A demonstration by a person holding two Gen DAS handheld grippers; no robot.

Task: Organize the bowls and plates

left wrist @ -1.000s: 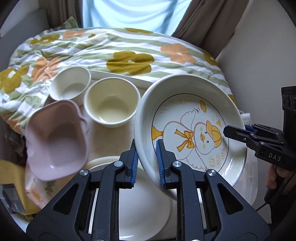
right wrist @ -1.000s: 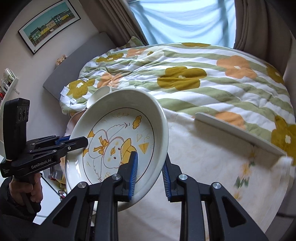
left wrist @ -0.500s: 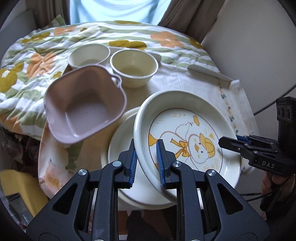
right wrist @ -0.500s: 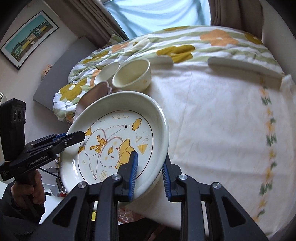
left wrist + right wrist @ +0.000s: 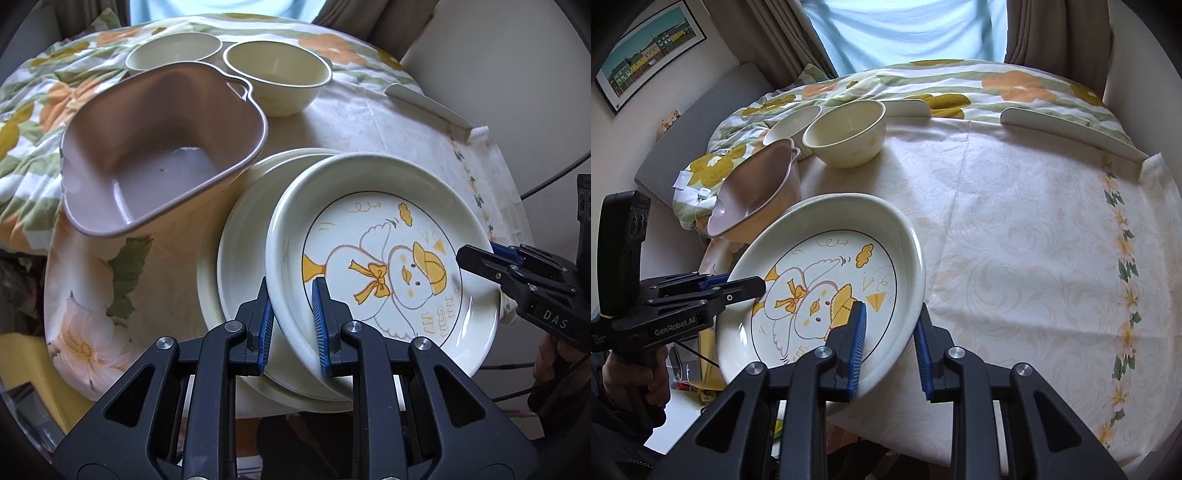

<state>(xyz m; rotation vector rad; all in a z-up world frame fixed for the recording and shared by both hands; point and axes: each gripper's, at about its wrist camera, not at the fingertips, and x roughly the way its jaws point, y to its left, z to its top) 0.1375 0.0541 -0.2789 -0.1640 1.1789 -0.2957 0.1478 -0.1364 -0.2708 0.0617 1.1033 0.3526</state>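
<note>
floral tablecloth [image 5: 1015,236] under curtained window [image 5: 905,33], framed picture [image 5: 646,48] on wall

1. A home, seemingly a bedroom or living room.
2. A floral duvet [image 5: 960,88] lies bunched beyond the table [image 5: 1015,240], which wears a patterned cloth.
3. A curtain [image 5: 783,40] hangs beside a bright window [image 5: 905,33].
4. A framed picture [image 5: 646,48] of colourful houses hangs on the wall.
5. Household crockery sits on the table: a bowl [image 5: 846,134], a pink dish [image 5: 159,147] and a duck plate [image 5: 384,266].
</note>
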